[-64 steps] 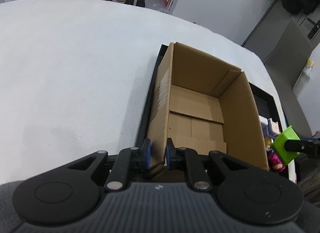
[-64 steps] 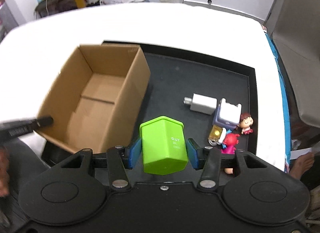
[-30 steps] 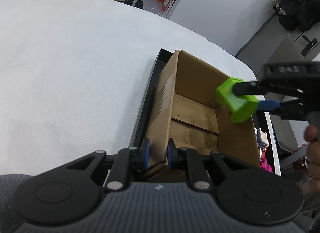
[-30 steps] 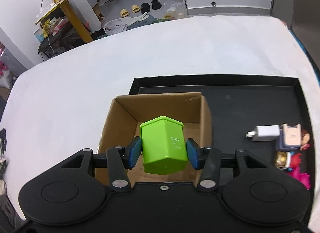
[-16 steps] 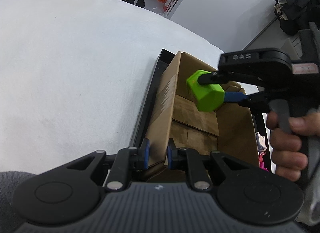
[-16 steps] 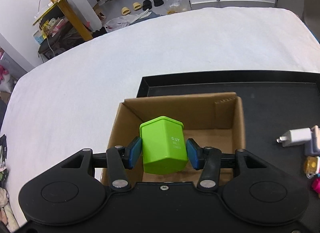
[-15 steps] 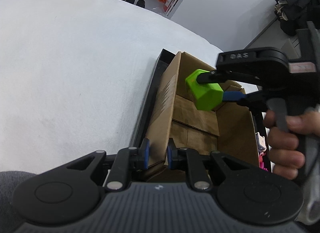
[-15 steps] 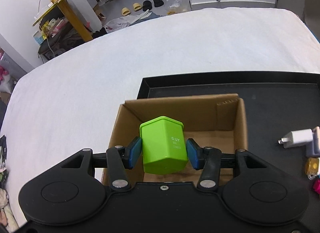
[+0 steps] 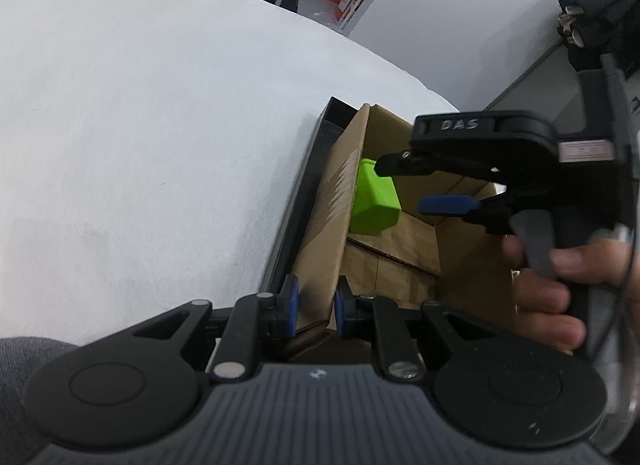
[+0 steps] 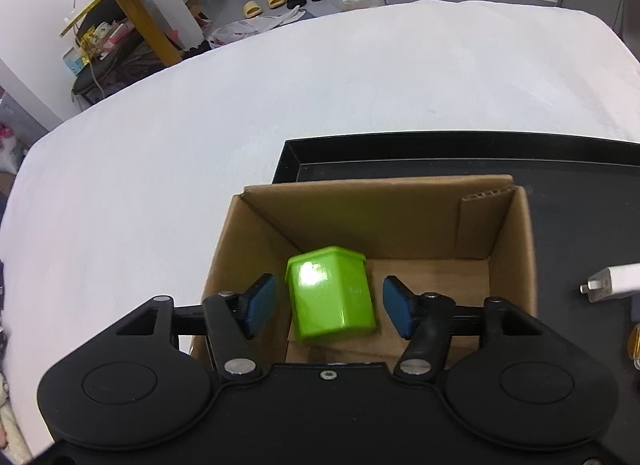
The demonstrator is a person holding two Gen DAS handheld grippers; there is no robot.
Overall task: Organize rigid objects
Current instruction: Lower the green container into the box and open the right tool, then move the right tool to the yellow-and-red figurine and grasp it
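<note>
My left gripper (image 9: 315, 301) is shut on the near wall of the open cardboard box (image 9: 332, 225), which stands on the black tray (image 9: 304, 193). My right gripper (image 10: 329, 305) hangs over the box (image 10: 380, 185) and its jaws are opening. The green block (image 10: 330, 293) lies between the blue pads with a gap on each side, touching neither. In the left wrist view the green block (image 9: 374, 205) sits down inside the box against its left wall, below the right gripper (image 9: 412, 185). Whether it rests on the box floor I cannot tell.
A white charger (image 10: 612, 283) and a small yellow item (image 10: 634, 341) lie on the black tray (image 10: 440, 149) right of the box. A hand (image 9: 552, 293) grips the right gripper's handle. White tabletop surrounds the tray.
The right gripper's pads have spread off the green block, and the block has dropped from between them into the box. The left gripper has kept its hold on the box wall.
</note>
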